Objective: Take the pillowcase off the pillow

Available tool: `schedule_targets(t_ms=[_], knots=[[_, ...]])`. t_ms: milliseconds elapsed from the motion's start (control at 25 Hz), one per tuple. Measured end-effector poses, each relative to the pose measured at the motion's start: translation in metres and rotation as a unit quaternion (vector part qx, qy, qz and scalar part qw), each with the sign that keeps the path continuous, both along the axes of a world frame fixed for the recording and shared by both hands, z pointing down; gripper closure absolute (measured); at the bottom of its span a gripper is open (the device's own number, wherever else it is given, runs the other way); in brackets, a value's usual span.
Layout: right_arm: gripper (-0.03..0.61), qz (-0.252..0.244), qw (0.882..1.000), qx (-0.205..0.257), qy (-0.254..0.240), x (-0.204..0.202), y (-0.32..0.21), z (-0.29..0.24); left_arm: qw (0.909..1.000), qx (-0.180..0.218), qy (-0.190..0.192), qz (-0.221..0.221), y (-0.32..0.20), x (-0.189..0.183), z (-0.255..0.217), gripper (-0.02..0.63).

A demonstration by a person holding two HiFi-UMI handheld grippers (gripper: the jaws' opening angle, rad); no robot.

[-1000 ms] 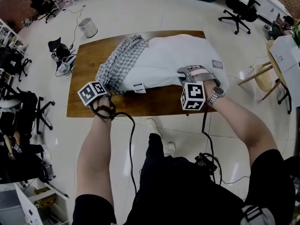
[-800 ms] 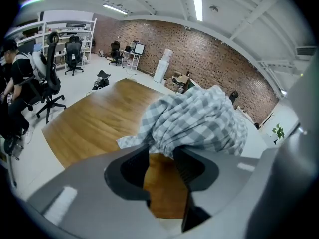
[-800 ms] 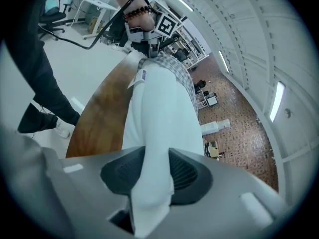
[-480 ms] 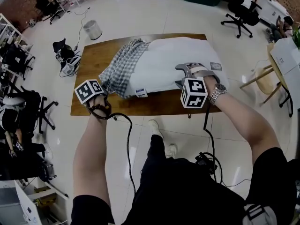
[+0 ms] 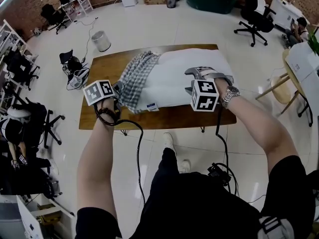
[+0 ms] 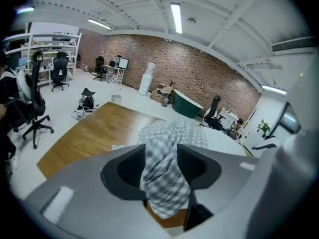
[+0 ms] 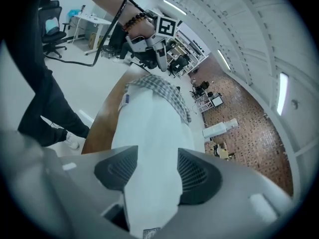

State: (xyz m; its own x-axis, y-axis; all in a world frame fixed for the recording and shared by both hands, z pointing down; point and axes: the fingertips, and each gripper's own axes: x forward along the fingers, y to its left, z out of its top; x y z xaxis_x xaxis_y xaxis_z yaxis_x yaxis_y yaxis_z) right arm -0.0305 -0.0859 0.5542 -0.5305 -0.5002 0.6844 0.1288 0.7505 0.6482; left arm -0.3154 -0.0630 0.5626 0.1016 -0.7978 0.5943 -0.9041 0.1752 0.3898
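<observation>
A white pillow (image 5: 174, 73) lies on a brown wooden table (image 5: 102, 66), its left end still inside a grey-checked pillowcase (image 5: 135, 78). My left gripper (image 5: 115, 89) hovers at the pillowcase's near left corner. Its jaws have just been opening. In the left gripper view the checked cloth (image 6: 162, 148) shows in the gap of the left gripper (image 6: 161, 163), and the pads do not squeeze it. My right gripper (image 5: 191, 80) is over the pillow's bare right half, and its jaws have just been opening too. White pillow (image 7: 149, 128) fills the gap of the right gripper (image 7: 157, 176), unpinched.
A metal bin (image 5: 101, 40) and a dark bag (image 5: 75, 66) stand on the floor left of the table. Office chairs (image 5: 254, 14) are at the back right and a wooden chair (image 5: 281, 81) at the right. Cables trail from both grippers past my legs.
Both grippers have let go and lifted a little off the bedding. The right one has drifted left over the pillow. The pillow and pillowcase lie much as before.
</observation>
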Motion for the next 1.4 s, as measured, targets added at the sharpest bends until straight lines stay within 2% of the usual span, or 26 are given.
schedule_targets(t_ms=[80,200,320,440,520,640,1000,1280,1400], knots=[[0.328,0.009,1.000,-0.010,-0.008,-0.004,-0.006,-0.007,0.9992,0.014,0.014,0.034,-0.014,0.011,-0.004,0.411],[0.328,0.017,1.000,-0.016,-0.018,-0.009,-0.023,-0.022,0.9977,0.016,0.009,0.065,-0.036,0.022,-0.015,0.411],[0.328,0.022,0.999,-0.020,-0.025,-0.014,-0.038,-0.031,0.9943,0.016,-0.007,0.105,-0.061,0.032,-0.020,0.410],[0.328,0.029,0.999,-0.033,-0.032,-0.020,-0.051,-0.032,0.9919,0.015,-0.032,0.122,-0.072,0.044,-0.035,0.401],[0.328,0.033,0.998,-0.043,-0.039,-0.027,-0.062,-0.035,0.9874,0.016,-0.054,0.148,-0.084,0.051,-0.050,0.391],[0.328,0.039,0.996,-0.059,-0.047,-0.037,-0.081,-0.037,0.9770,0.013,-0.085,0.195,-0.103,0.063,-0.068,0.377],[0.323,0.052,0.988,-0.129,-0.063,-0.067,-0.145,-0.046,0.9449,-0.017,-0.120,0.304,-0.180,0.085,-0.071,0.340],[0.281,0.059,0.971,-0.219,-0.072,-0.103,-0.207,-0.042,0.9140,-0.058,-0.126,0.381,-0.250,0.087,-0.061,0.309],[0.265,0.061,0.958,-0.271,-0.066,-0.116,-0.230,-0.033,0.8997,-0.079,-0.128,0.410,-0.276,0.085,-0.053,0.287]])
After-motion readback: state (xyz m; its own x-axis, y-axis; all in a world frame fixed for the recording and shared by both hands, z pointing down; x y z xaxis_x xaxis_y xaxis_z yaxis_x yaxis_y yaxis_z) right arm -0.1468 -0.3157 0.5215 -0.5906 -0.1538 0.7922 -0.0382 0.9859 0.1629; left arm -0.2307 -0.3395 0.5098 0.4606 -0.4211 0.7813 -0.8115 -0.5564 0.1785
